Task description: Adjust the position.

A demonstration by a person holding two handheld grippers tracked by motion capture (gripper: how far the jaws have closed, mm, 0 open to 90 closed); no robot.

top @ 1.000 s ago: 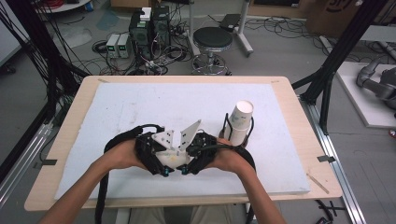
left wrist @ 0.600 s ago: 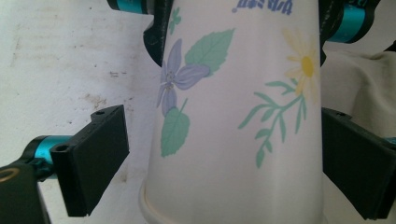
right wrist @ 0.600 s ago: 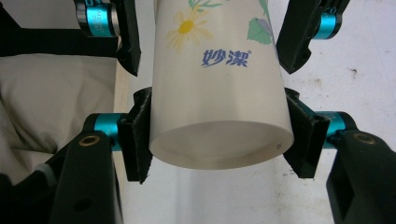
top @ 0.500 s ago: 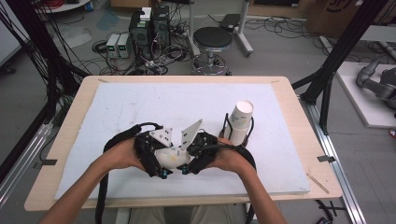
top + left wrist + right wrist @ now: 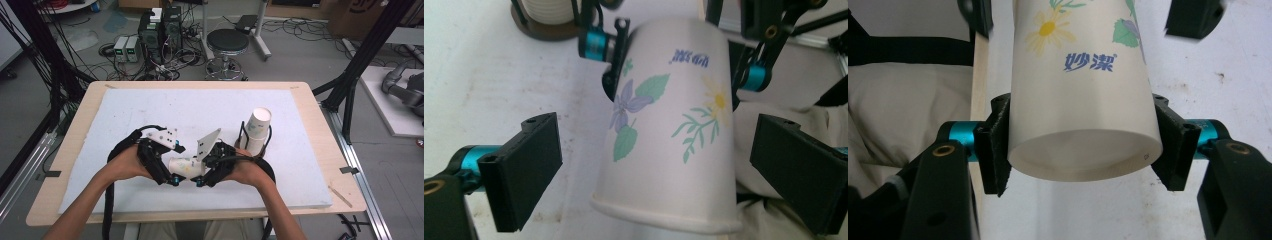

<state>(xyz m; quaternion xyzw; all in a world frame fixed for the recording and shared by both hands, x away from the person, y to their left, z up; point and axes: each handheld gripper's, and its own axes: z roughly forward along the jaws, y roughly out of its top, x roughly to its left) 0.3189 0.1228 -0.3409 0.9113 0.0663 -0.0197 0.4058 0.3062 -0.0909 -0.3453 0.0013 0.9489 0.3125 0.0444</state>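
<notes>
Left gripper point(image 5: 172, 175): near the front edge of the tabletop, left of centre, held in the person's left hand point(image 5: 125, 162). In the left gripper view its jaws stand apart, one on each side of the cup's rim end, neither pad touching it.
Cup point(image 5: 184, 166): a paper cup with printed flowers and leaves, lying sideways between the two grippers, just above the white mat point(image 5: 150, 107) near the front edge. Its rim points to the left gripper, its base to the right one.
Right gripper point(image 5: 201, 179): just right of the cup, in the right hand point(image 5: 245, 172). In the right gripper view its jaws are clamped on the cup's sides close to the base.
Holder point(image 5: 256, 142): a dark wire stand right of centre, just behind the right hand, bearing an upright stack of cups point(image 5: 258, 127).
</notes>
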